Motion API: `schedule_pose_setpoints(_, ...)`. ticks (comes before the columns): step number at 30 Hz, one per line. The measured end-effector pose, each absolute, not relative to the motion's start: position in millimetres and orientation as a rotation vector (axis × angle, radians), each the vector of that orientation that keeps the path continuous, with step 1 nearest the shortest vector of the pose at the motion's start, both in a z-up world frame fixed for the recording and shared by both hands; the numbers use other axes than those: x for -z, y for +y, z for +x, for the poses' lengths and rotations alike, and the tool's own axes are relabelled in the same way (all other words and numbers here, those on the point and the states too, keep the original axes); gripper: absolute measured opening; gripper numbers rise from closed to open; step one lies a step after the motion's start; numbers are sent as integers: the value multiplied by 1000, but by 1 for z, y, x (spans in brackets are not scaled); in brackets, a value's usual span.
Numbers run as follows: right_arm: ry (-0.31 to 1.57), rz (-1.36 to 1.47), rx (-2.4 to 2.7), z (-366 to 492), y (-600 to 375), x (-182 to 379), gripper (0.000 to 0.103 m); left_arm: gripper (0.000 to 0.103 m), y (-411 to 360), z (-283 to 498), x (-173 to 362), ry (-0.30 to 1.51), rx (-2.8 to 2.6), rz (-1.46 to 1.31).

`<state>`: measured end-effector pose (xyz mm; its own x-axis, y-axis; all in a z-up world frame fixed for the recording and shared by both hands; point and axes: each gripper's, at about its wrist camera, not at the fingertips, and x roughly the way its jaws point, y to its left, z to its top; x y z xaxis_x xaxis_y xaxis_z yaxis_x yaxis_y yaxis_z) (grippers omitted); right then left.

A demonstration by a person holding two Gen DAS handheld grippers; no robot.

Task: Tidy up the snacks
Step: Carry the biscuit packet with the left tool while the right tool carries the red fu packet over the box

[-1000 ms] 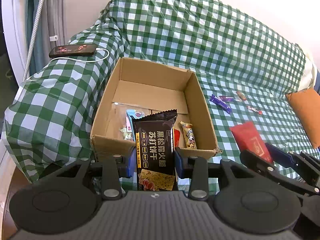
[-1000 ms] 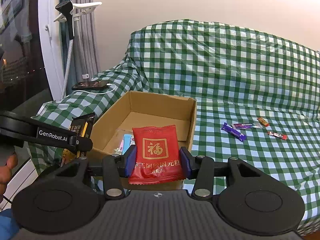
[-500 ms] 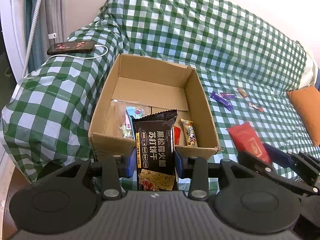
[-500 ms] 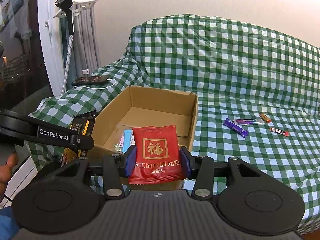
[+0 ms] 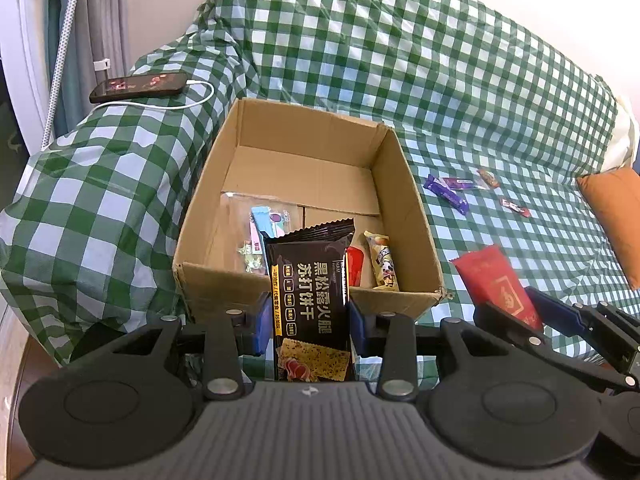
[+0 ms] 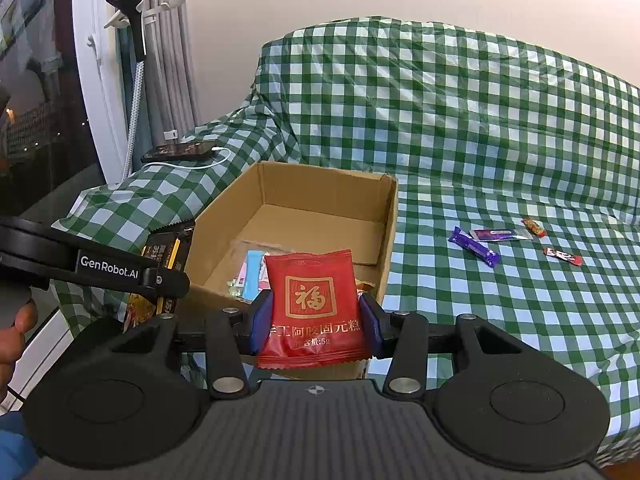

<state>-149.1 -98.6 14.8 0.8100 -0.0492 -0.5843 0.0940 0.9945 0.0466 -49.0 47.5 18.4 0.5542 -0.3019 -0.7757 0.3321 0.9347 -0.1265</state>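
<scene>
Cardboard box (image 5: 416,216): sits slightly lower in both wrist views than before.
Phone (image 5: 138,86): likewise lower in both views.

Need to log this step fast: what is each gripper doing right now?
Left gripper: shut on the black cracker packet.
Right gripper: shut on the red snack packet.

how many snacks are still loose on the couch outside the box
4. A purple bar, a purple-and-silver packet beside it, a small orange packet behind, and a small red packet nearest the right. All lie right of the cardboard box; others may lie out of view.
</scene>
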Motion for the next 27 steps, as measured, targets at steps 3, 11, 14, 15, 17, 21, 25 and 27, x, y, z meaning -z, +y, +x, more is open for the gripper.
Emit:
schedule_pose_setpoints(3,629,75,75,-146,-99,-15,49,43,47,-47,-17,913,371,36)
schedule_pose_setpoints(11,651,76,73,-139,-102,-12,49,43,46,-37,-14,929,359,30)
schedule_pose_setpoints(14,656,84,83,-135,-106,-12,49,43,47,-31,-14,928,352,24)
schedule_pose_setpoints(15,657,87,87,-134,-108,-12,49,43,48,-28,-13,927,348,20)
schedule_pose_setpoints(17,660,90,91,-129,-110,-12,49,43,49,-23,-13,926,342,15)
schedule_pose_setpoints(21,669,94,97,-123,-113,-9,49,43,49,-12,-13,923,333,10)
schedule_pose_setpoints(25,683,97,97,-114,-115,-6,49,43,48,0,-14,918,326,6)
schedule_pose_setpoints(27,688,98,98,-108,-117,-4,49,43,48,7,-13,917,322,3)
